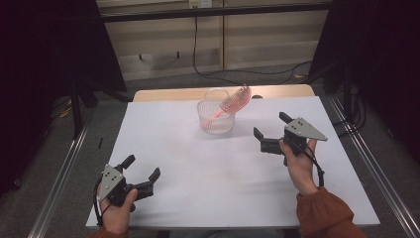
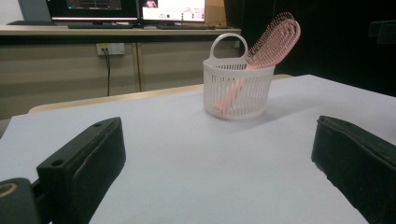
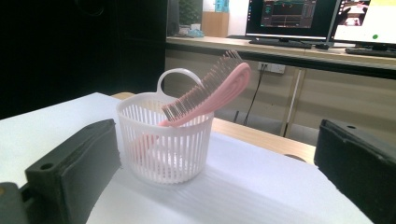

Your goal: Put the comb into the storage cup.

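One pink hairbrush (image 1: 233, 102) stands handle-down in basket (image 1: 214, 124), head tilted right.

Pink hairbrush (image 2: 273, 39) leans in white basket (image 2: 238, 88) beyond the wide-apart tool (image 2: 217, 158) jaws.

Each hand carries a black claw with two blocky jaws. The left claw (image 1: 144, 171) bears a grey three-cornered plate dotted with small dark screws, and a thin black cable loops beside the wrist. The right claw (image 1: 270, 126) has the same grey plate and a black cable trailing along the hand. A rust-orange sleeve (image 1: 324, 210) with a gathered cuff covers the right forearm.
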A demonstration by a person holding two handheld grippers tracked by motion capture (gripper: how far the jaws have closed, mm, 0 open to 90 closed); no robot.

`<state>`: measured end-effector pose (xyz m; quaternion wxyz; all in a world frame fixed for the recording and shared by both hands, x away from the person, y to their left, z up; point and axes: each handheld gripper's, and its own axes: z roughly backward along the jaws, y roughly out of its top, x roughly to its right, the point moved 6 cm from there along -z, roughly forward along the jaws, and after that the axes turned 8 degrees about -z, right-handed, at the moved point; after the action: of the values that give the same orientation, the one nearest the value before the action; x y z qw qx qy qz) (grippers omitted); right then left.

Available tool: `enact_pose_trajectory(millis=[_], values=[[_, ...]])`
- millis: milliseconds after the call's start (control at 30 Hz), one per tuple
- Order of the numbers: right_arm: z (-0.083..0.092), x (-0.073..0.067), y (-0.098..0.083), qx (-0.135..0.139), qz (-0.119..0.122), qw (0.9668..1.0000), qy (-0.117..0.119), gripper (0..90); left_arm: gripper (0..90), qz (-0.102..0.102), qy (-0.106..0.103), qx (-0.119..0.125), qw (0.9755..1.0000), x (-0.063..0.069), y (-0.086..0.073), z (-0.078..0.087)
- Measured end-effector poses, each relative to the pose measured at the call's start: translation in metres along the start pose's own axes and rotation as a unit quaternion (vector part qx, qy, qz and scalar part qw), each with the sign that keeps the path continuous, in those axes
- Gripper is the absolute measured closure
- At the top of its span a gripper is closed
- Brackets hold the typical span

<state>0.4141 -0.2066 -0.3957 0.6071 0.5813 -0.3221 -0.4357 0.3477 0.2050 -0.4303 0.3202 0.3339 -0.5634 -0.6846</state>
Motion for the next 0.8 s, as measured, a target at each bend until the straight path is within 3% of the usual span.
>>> enact_pose_trajectory(millis=[433, 800], values=[[0.023, -0.006, 0.0, 0.011, 0.0, 0.9999, -0.001, 0.0, 3.1, 0.0, 0.002, 0.0, 1.0, 0.0, 0.001, 0.001], [0.045, 0.006, -0.009, 0.007, -0.002, 0.9997, -0.022, 0.0, 3.1, 0.001, 0.008, 0.001, 1.0, -0.002, 0.001, 0.002]])
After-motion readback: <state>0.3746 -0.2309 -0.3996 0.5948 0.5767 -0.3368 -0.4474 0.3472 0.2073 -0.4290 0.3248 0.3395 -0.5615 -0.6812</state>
